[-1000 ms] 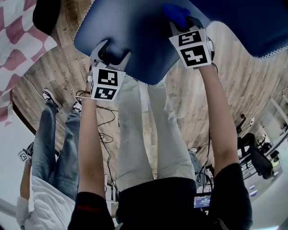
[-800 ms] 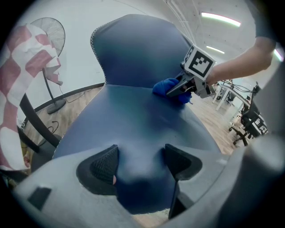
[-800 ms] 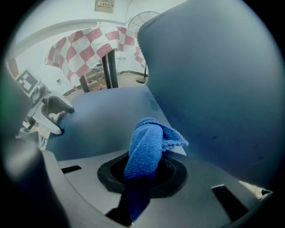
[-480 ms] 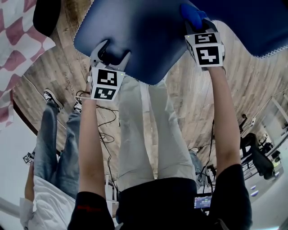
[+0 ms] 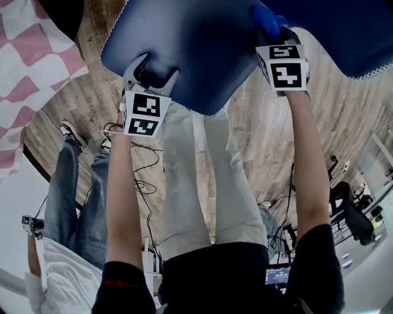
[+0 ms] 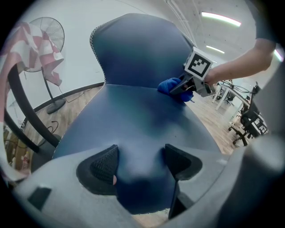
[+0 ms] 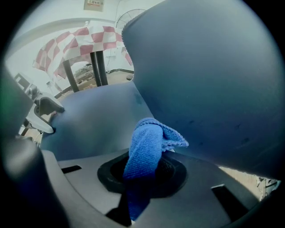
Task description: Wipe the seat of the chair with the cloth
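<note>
**A:** The right gripper [image 7: 141, 173] is clamped tight on the blue cloth [image 7: 149, 140]! The cloth is pressed at the back of the chair seat [image 6: 133, 120], right where the backrest [image 6: 142, 49] rises.

**B:** And the left gripper [image 6: 140, 162] has its jaws apart, with the seat's front edge between them. Its cube [image 5: 146, 112] shows black-and-white square markers. The wall sign [image 7: 93, 3] is too small to read.

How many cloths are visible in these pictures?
2. A blue cloth is clamped in the right gripper at the chair seat; a pink checked cloth hangs on a dark frame. Others may be hidden.
</note>
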`<state>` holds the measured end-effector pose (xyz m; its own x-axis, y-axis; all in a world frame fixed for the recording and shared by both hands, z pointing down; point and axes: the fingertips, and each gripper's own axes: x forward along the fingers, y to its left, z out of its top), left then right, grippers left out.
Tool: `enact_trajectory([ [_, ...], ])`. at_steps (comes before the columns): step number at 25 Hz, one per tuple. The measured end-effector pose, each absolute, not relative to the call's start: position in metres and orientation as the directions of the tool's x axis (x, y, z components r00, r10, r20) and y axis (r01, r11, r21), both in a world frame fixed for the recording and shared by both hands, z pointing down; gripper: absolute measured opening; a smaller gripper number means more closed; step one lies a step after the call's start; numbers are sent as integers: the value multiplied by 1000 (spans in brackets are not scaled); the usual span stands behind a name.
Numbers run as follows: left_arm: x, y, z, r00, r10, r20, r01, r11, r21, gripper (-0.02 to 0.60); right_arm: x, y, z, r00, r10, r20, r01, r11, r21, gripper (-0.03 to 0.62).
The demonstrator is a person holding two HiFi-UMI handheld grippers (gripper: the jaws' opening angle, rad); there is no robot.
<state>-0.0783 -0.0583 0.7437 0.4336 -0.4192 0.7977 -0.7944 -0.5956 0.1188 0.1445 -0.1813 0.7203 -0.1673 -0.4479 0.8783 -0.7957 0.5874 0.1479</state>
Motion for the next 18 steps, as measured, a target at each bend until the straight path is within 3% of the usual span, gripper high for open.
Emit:
enact_trajectory([
  [18, -78, -52, 742, 432, -428, 794, -797, -593, 114, 335, 95, -180, 720, -250, -409, 878, -740, 665, 99, 54],
])
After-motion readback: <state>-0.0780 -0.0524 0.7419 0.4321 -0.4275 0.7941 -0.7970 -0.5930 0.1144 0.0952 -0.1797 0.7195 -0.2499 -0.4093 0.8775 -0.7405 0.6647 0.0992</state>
